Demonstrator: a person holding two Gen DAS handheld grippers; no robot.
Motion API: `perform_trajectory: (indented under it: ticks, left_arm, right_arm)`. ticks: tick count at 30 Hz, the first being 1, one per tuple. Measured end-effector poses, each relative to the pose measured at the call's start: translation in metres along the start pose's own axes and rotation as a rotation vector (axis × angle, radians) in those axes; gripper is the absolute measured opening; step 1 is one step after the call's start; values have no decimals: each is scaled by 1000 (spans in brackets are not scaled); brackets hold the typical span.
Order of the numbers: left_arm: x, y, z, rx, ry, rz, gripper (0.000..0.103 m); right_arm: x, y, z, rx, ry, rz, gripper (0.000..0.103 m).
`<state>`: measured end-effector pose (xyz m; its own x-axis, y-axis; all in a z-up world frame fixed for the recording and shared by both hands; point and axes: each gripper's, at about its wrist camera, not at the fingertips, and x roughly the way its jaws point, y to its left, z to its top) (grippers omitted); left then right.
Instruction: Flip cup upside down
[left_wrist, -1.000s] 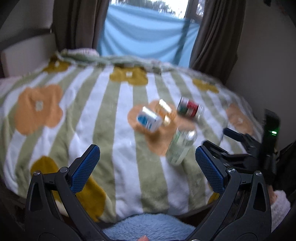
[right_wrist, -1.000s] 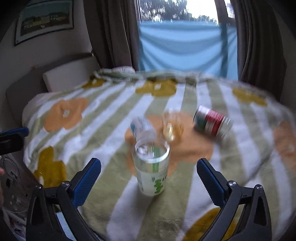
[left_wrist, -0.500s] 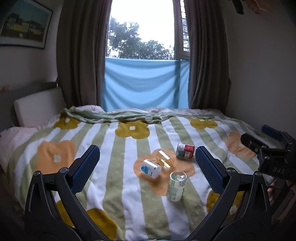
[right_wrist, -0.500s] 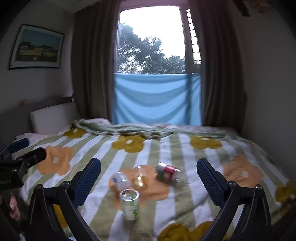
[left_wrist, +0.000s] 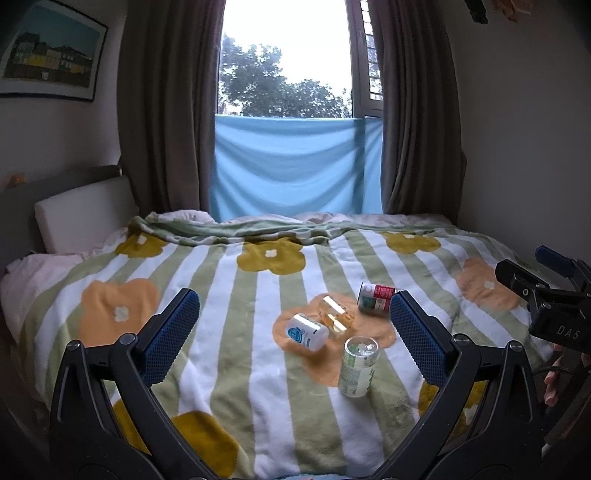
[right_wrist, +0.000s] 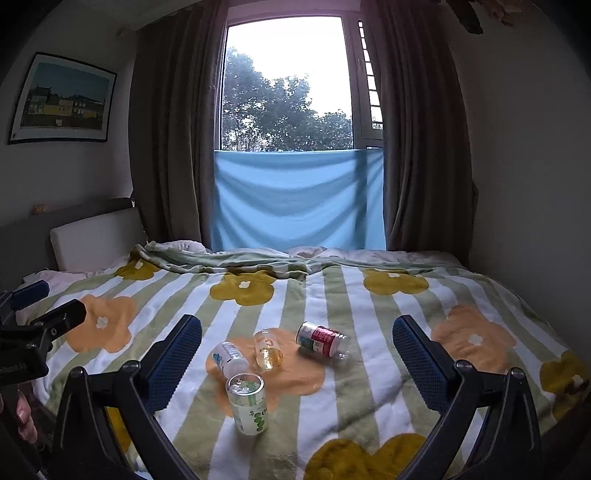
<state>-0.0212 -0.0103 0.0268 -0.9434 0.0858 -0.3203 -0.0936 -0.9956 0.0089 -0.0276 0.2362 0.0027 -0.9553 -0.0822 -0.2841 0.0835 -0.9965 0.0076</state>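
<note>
A clear cup with green print stands on the striped flower blanket; it also shows in the right wrist view, and I cannot tell which end is up. A blue-and-white cup, an amber glass and a red-and-green cup lie on their sides behind it. My left gripper is open and empty, well back from the cups. My right gripper is open and empty too, and shows at the right edge of the left wrist view.
The bed fills the room up to a headboard on the left, dark curtains and a window with a blue cloth. A wall stands close on the right. The blanket's near edge drops off below the grippers.
Both grippers have pulled back and up from the cups, so the whole bed and window now show. The green-print cup stands in the same spot. Both stay open.
</note>
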Motion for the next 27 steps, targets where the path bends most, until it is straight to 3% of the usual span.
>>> perform_trajectory:
  ticks: [27]
  left_arm:
    - [0,0,1,-4,-3,1,103]
  right_arm:
    - [1,-7,0,16,10,-7,103]
